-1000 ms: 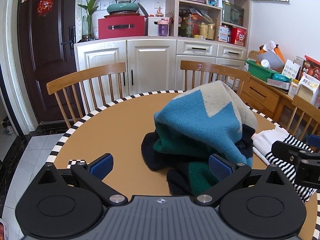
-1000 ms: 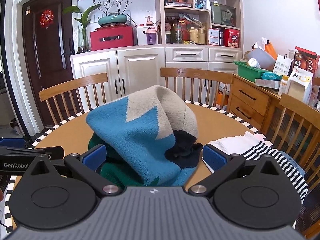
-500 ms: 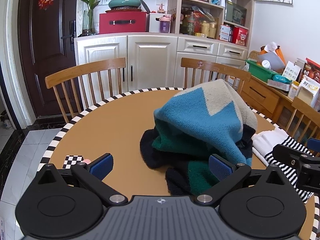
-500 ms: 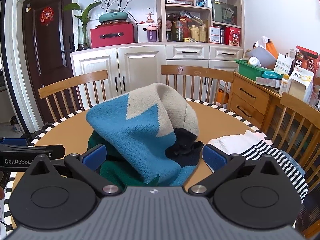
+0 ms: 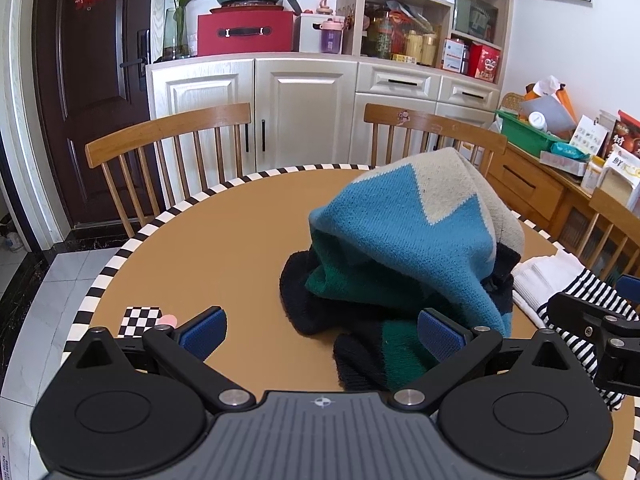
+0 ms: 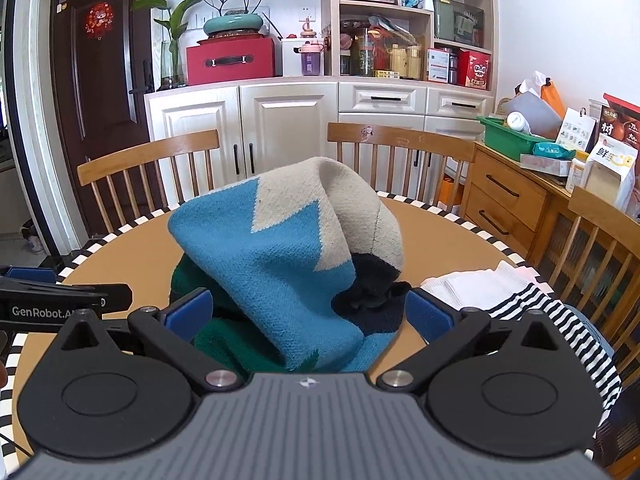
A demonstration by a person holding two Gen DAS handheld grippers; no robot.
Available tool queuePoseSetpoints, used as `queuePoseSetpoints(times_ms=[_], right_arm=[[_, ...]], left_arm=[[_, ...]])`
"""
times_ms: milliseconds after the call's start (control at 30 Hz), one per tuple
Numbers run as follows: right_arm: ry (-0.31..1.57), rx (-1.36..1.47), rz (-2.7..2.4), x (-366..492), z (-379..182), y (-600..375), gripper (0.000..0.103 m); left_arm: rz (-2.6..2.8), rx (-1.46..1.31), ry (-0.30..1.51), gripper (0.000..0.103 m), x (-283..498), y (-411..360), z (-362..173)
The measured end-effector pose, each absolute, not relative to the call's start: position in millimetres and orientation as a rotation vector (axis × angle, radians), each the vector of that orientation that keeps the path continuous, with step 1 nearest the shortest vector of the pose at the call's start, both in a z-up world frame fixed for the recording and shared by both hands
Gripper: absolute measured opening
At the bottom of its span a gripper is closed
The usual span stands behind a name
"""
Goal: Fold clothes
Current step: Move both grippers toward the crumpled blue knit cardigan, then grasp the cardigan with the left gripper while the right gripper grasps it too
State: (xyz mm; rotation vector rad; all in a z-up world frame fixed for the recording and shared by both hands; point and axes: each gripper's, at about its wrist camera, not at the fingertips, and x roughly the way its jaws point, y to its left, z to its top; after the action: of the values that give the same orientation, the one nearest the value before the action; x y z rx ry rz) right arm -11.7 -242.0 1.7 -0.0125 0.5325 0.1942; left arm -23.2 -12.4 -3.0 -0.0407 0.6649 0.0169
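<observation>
A knitted sweater (image 5: 404, 248) in blue, beige, green and black lies crumpled in a tall heap on the round brown table (image 5: 224, 240), toward its right half in the left wrist view; in the right wrist view the heap (image 6: 288, 256) fills the middle, straight ahead of the camera. The left gripper (image 5: 322, 332) has its jaws spread wide with nothing between them; its right blue pad (image 5: 440, 334) sits just in front of the sweater's dark lower fold, though contact cannot be told, and its left pad (image 5: 202, 332) is over bare tabletop near a checkered marker (image 5: 140, 320). The right gripper (image 6: 308, 314) also stands wide apart and holds nothing, with the heap showing between its 2 blue pads (image 6: 188, 312). A folded white cloth (image 6: 472, 288) and a black-and-white striped garment (image 6: 560, 320) lie on the table to the right of the sweater, close to it. The table's edge carries a black-and-white checked band. 2 wooden chairs (image 5: 168, 140) stand at the far side, with white cabinets (image 5: 304, 100) and shelves behind them
</observation>
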Motion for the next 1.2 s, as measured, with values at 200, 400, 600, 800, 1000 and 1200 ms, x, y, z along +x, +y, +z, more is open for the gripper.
queuePoseSetpoints(times_ms=[200, 400, 600, 800, 1000, 1200], right_arm=[[0.541, -0.008, 0.178, -4, -4, -243, 0.103], [0.576, 0.008, 0.141, 6, -15, -244, 0.103], [0.665, 0.012, 0.163, 28, -33, -245, 0.102], [0.729, 0.029, 0.203, 48, -53, -244, 0.086], [0.776, 0.012, 0.293, 65, -68, -239, 0.063], [0.823, 0.035, 0.309, 78, -78, -243, 0.048]], left_arm=[[0.028, -0.048, 0.693, 0.103, -12, -12, -11], [0.021, -0.094, 0.741, 0.103, 3, -7, -25], [0.029, -0.107, 0.782, 0.103, 18, -8, -45], [-0.068, -0.052, 0.796, 0.102, 33, -23, -68], [-0.125, 0.059, 0.821, 0.088, 56, -47, -92], [-0.202, 0.060, 0.822, 0.072, 73, -59, -109]])
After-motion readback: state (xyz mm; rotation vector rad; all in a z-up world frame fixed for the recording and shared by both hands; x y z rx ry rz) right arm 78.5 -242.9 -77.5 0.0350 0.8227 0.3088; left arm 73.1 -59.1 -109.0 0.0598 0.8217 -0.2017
